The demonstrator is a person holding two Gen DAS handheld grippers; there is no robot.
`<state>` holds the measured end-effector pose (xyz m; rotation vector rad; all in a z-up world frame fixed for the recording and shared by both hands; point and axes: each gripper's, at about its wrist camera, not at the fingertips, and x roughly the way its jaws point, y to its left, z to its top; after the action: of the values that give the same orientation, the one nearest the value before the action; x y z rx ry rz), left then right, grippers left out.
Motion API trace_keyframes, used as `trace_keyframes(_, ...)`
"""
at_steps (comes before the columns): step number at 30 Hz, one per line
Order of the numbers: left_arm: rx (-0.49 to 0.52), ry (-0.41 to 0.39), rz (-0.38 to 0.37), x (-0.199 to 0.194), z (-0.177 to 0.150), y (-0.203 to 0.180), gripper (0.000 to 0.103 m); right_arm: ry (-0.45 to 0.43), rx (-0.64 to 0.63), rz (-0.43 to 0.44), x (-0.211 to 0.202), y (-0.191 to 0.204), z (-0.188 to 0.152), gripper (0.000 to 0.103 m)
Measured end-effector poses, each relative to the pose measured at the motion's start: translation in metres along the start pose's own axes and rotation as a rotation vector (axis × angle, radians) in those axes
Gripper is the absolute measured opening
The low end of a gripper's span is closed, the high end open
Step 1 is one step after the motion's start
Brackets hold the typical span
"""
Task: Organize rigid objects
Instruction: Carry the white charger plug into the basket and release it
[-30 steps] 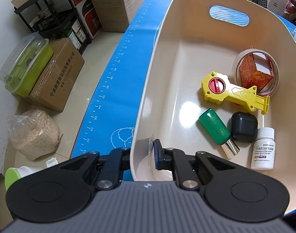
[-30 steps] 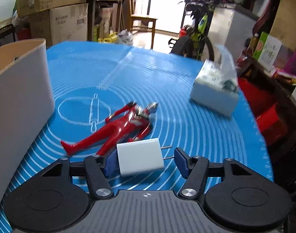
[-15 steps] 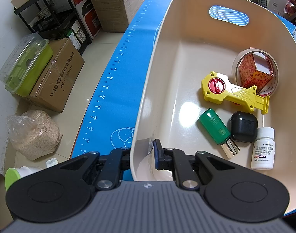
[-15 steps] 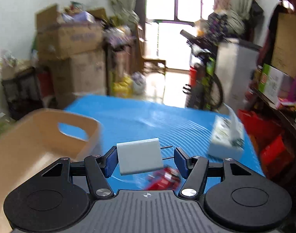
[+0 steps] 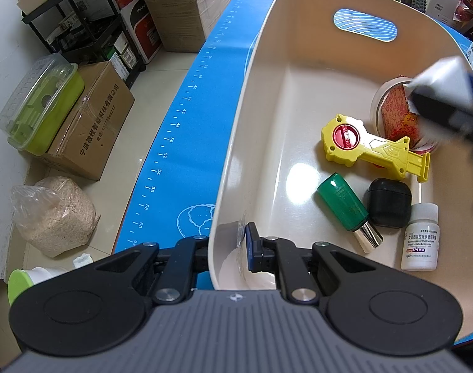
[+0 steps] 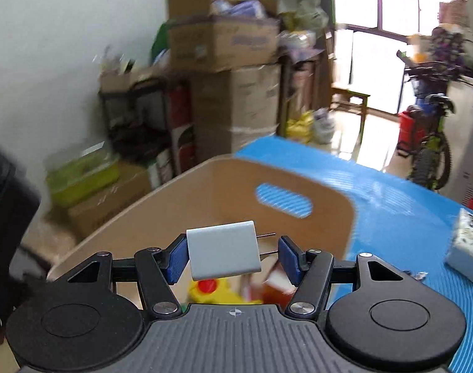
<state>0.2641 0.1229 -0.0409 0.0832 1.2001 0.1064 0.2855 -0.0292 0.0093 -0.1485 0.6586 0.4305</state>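
Glossy smooth plastic bin (image 5: 267,143)

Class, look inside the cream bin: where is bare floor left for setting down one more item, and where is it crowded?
Bare floor runs along the bin's left wall and up to the handle cut-out. The right side is crowded: tape roll, yellow toy, green tube, black case, white pill bottle.

Held item: white charger (image 6: 223,251), prongs toward the right pad, clamped in the right hand-held gripper (image 6: 233,256).
Below: beige bin (image 6: 205,186), yellow toy (image 6: 217,292) inside.
Surface: blue tabletop (image 6: 391,217).
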Motion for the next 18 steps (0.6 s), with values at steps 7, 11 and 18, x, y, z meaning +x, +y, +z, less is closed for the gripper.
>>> trace_keyframes(7, 0.000, 0.000, 0.000, 0.000, 0.000, 0.000, 0.015, 0.156, -0.084, 0.018, 0.023, 0.027, -0.015, 0.065)
trace_keyframes(11, 0.001, 0.000, 0.001, 0.000, 0.000, 0.000, 0.015, 0.187, -0.067, 0.018, 0.024, 0.027, -0.014, 0.066)
trace_keyframes(18, 0.002, 0.000, 0.002, 0.001, 0.001, 0.000, 0.015, 0.145, 0.035, 0.045, 0.010, 0.003, -0.007, 0.072)
